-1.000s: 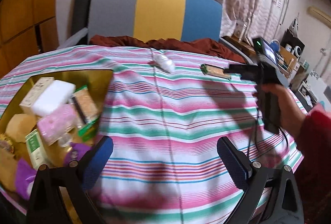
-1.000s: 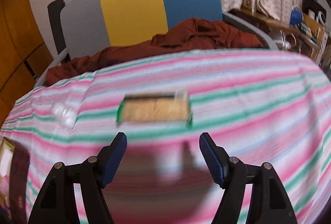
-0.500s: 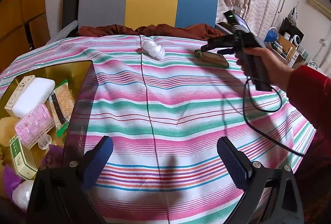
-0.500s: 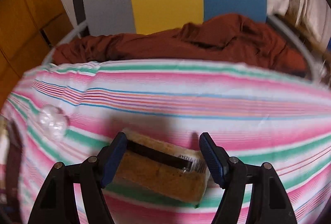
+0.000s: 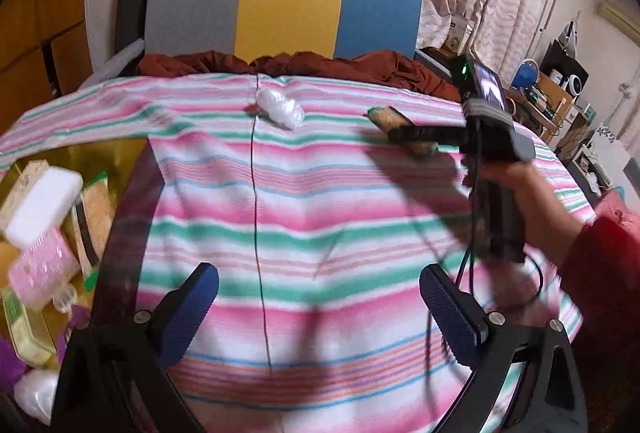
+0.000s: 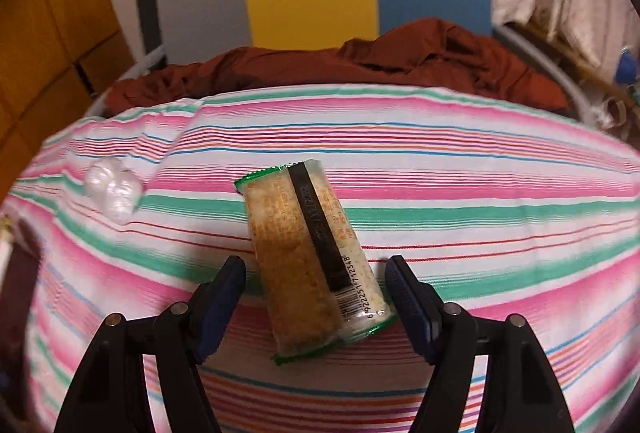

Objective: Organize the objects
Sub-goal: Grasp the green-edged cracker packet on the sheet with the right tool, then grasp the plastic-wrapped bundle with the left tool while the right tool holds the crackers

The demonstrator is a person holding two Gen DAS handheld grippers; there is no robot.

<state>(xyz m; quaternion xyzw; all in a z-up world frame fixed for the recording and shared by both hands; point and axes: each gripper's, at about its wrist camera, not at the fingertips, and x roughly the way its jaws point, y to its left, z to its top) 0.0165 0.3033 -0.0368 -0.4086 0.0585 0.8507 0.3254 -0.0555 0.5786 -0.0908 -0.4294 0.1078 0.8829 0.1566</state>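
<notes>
A clear-wrapped snack bar (image 6: 316, 261) with green ends and a black strip lies on the striped tablecloth (image 6: 500, 193). My right gripper (image 6: 316, 293) is open, its blue pads either side of the bar's near end, not touching. In the left wrist view the right gripper (image 5: 404, 135) sits over the same bar (image 5: 386, 117) at the table's far right. My left gripper (image 5: 320, 293) is open and empty above the cloth's near part. A gold box (image 5: 100, 157) at left holds several packets, among them a white block (image 5: 42, 205).
A crumpled clear plastic wad (image 5: 280, 108) lies near the far edge; it also shows in the right wrist view (image 6: 114, 191). A brown cloth (image 6: 360, 69) and a grey, yellow and blue chair back (image 5: 288, 1) stand behind the table. Shelves with clutter stand at right.
My right gripper has come down and turned so the snack bar now lies lengthwise between its open fingers. My left gripper has shifted slightly; the box sits further left in its view.
</notes>
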